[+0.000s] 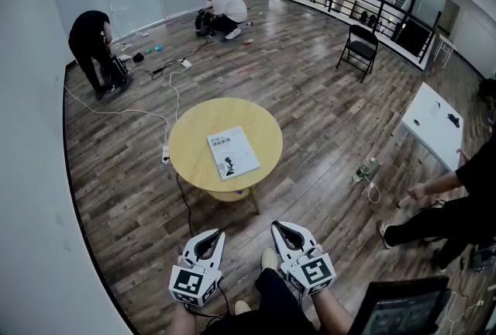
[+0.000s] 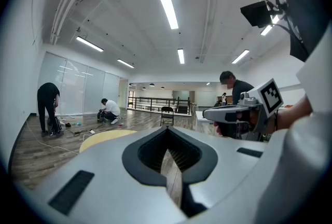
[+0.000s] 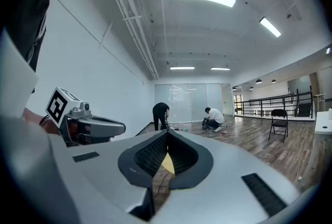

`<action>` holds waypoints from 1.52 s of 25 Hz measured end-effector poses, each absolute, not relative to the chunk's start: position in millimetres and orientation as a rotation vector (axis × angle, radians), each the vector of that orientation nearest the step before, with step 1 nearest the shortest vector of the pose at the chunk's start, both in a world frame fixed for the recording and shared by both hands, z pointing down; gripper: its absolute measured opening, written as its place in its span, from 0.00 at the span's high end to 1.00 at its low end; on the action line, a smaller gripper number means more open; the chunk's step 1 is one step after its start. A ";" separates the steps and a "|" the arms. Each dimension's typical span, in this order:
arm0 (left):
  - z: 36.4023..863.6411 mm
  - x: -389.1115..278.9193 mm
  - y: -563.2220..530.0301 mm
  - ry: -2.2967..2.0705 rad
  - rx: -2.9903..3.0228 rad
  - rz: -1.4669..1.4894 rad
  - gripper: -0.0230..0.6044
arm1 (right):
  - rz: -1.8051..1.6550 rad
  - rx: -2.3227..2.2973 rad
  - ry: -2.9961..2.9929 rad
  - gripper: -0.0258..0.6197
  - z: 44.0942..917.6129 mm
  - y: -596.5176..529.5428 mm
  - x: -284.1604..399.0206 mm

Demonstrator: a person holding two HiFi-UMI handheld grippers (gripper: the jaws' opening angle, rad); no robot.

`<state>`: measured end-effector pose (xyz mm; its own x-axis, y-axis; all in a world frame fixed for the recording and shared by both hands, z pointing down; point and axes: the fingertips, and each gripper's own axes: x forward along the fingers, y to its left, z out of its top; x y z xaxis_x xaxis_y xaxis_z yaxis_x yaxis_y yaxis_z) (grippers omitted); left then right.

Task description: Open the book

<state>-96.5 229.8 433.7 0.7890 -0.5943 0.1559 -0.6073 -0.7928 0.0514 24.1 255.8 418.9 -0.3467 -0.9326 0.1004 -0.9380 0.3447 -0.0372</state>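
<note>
A closed book point(image 1: 232, 153) with a pale cover lies flat near the middle of a round yellow table point(image 1: 194, 141). Both grippers hang low in front of me, well short of the table and above the wooden floor. My left gripper point(image 1: 218, 233) is shut, its jaws meeting at the tip with nothing between them. My right gripper point(image 1: 276, 226) is shut and empty as well. In the left gripper view the left gripper point(image 2: 167, 129) points over the table's edge point(image 2: 101, 137), and the other gripper shows at the right. In the right gripper view the right gripper point(image 3: 167, 133) is level, with a sliver of yellow table point(image 3: 166, 162) seen between its jaws.
A cable and power strip point(image 1: 165, 156) lie on the floor left of the table. A black folding chair point(image 1: 361, 48) stands at the back right, a white table point(image 1: 434, 124) at the right. A person point(image 1: 446, 211) crouches at the right; two more work at the far back.
</note>
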 end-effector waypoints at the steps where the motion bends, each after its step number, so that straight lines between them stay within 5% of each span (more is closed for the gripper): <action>1: 436.5 -91.4 216.7 -0.975 2.875 0.202 0.96 | 0.137 1.757 -2.535 0.96 422.2 240.9 29.5; 14: 449.0 -30.9 -65.7 -1.256 2.741 0.234 0.96 | 0.168 1.472 -2.656 0.96 444.5 -63.3 88.0; 21: 494.1 -27.6 -103.0 -1.160 2.697 0.284 0.96 | 0.296 1.529 -2.552 0.96 483.5 -99.6 92.6; 33: 645.4 -36.2 -104.3 -1.121 2.415 0.484 0.96 | 0.728 1.457 -2.179 0.96 679.5 -114.1 137.5; 38: 679.8 -36.1 -106.2 -1.109 2.368 0.525 0.96 | 0.870 1.406 -2.119 0.85 725.2 -111.2 143.7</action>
